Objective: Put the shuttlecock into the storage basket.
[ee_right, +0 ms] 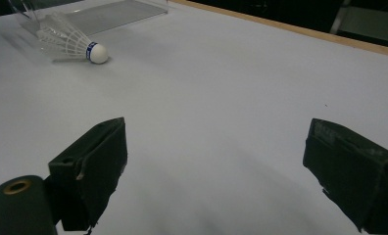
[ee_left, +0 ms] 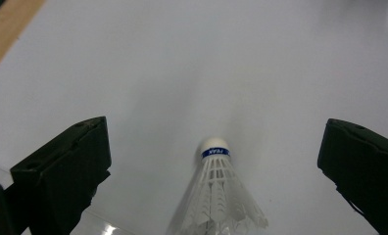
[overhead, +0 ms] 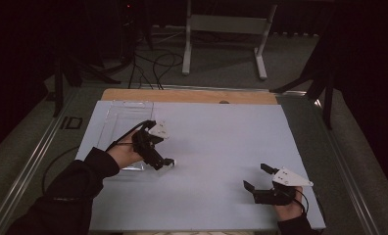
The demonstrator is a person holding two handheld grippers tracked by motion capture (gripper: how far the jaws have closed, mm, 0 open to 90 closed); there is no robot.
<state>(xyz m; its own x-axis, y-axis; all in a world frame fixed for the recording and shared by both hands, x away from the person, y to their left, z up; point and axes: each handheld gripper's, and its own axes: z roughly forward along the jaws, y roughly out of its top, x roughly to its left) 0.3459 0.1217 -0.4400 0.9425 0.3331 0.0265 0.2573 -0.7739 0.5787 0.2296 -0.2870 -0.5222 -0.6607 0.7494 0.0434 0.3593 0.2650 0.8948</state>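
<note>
Black jaws of the left gripper (ee_left: 214, 161) stand wide apart in the left gripper view, one on each side of a white shuttlecock (ee_left: 215, 196) that lies on its side between them, untouched, cork tip pointing away from the camera. From here the risks run from big to small. The pale table sheet (overhead: 216, 147) is smooth, so a jaw that arrives unevenly may push the shuttlecock sideways and send it rolling in an arc. The clear plastic tray (overhead: 121, 122) sits just beside the feather skirt, and in the high view the gripper hovers at its near corner, so a careless sweep may knock the tray. The right gripper (overhead: 256, 177) rests well apart near the table's front right, jaws spread and holding nothing. Smallest worry: closing on the feathers rather than the cork probably crushes them.
</note>
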